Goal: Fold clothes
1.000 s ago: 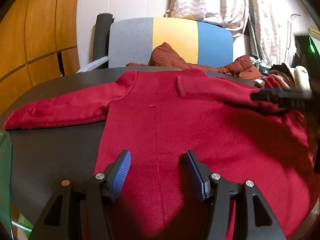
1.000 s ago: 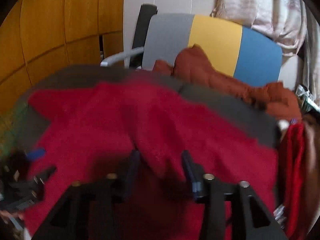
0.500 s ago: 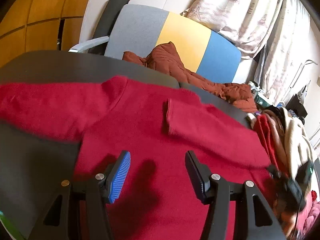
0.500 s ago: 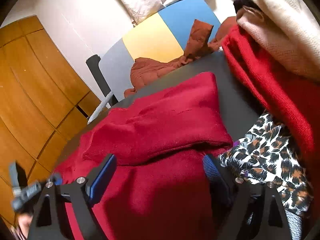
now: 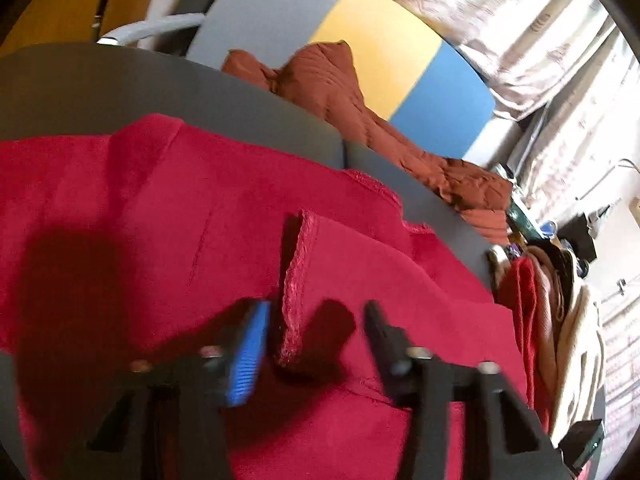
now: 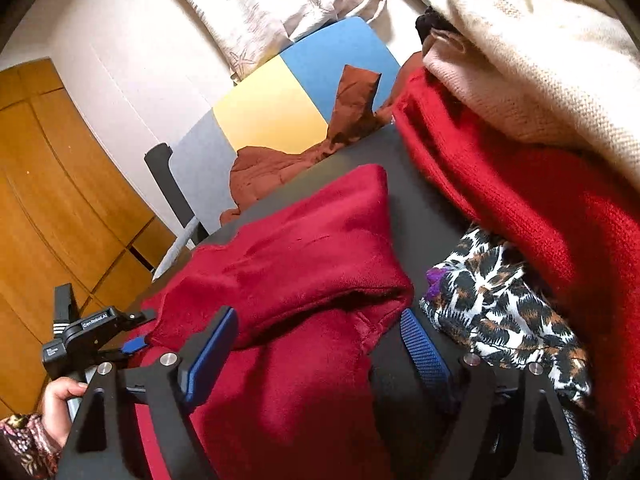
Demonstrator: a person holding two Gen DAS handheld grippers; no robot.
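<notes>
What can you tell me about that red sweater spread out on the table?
The red sweater looks like a soft, fuzzy knit in deep crimson. It lies spread over the dark grey table, with one sleeve folded inward across the body, its ribbed cuff pointing toward the camera. In the right wrist view the folded shoulder forms a rounded bulge beside a leopard-print garment. The left gripper is closing around the cuff; the right gripper straddles the folded edge without pinching it.

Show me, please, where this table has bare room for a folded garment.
The widest bare table lies beyond the red sweater, short of the rust jacket. A narrow strip runs between the folded sleeve and the red knit. Crowded there: leopard-print garment, cream knit.
</notes>
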